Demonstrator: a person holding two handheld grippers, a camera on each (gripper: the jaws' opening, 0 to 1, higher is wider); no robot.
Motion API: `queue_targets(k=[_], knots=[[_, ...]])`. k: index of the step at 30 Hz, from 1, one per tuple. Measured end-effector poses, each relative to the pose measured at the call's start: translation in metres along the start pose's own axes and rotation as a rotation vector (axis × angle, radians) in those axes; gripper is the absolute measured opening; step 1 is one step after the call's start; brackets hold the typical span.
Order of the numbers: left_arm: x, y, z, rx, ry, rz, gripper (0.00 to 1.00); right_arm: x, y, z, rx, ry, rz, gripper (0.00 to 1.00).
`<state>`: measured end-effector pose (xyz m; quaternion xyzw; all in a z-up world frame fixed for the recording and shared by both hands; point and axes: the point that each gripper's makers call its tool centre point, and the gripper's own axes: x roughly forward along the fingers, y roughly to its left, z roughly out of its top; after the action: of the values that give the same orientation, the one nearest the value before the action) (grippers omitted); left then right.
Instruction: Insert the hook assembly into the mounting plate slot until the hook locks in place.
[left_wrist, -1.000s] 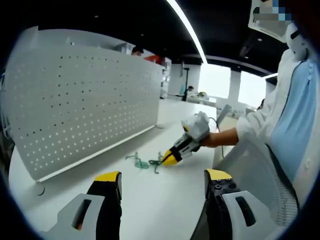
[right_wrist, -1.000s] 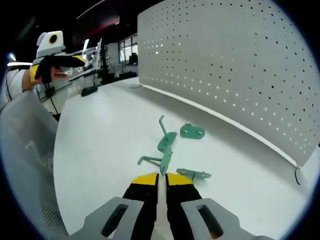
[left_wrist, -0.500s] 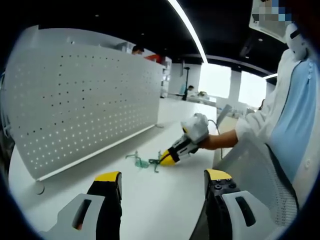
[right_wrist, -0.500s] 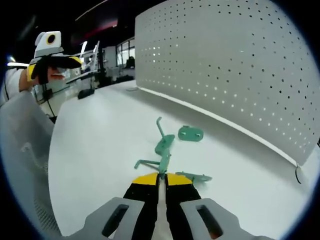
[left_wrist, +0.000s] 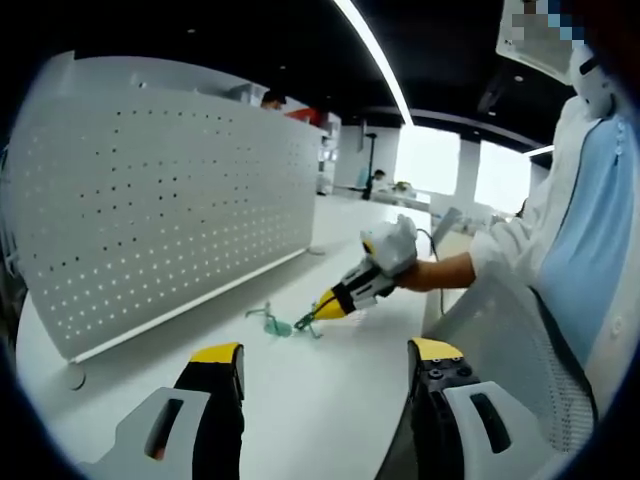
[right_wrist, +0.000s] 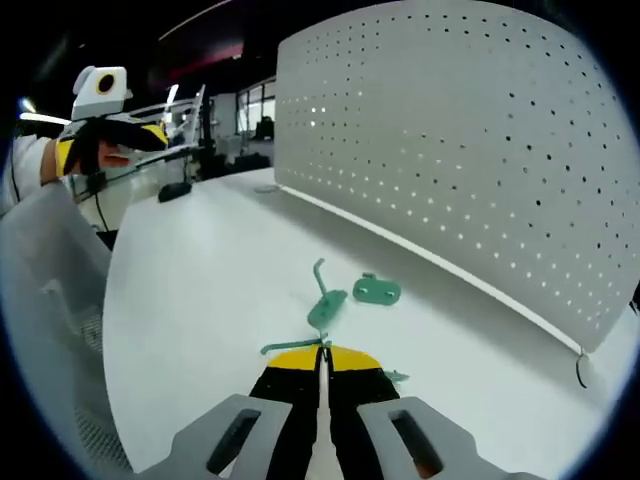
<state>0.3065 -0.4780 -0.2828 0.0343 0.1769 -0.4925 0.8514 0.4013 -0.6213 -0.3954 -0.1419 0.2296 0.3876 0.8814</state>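
White tabletop (right_wrist: 190, 290) and perforated panel (right_wrist: 470, 170) lie beyond right gripper (right_wrist: 322, 352), clamped on green hook piece (right_wrist: 325, 310); left gripper (left_wrist: 325, 352) gapes empty.

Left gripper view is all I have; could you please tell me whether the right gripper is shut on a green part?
Observer: Yes. In the right gripper view, the right gripper is shut on a thin green hook piece.
Operator: Thank you. Where is the plate?
Observer: The plate, with two holes, lies flat beyond the gripper, apart from it and nearer the pegboard.
Operator: Is anything between them?
Observer: A second hook, with one rod pointing up.
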Motion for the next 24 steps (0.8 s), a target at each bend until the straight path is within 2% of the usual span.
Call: queue_targets(k=[6, 16, 20, 24], knots=[[0.005, -0.005, 0.002, 0.007, -0.005, -0.016, 0.68, -0.007, -0.001, 0.021, -0.018, -0.008, 0.0, 0.0], [0.022, -0.019, 0.006, 0.034, 0.002, -0.054, 0.67, -0.01, -0.001, 0.026, -0.001, 0.004, -0.003, 0.0], [0.031, -0.02, 0.008, 0.037, 0.01, -0.047, 0.63, -0.015, 0.002, 0.04, -0.001, -0.015, 0.001, 0.0], [0.035, -0.02, 0.015, 0.026, -0.015, -0.043, 0.62, -0.023, 0.004, 0.061, -0.006, -0.051, -0.005, 0.0]])
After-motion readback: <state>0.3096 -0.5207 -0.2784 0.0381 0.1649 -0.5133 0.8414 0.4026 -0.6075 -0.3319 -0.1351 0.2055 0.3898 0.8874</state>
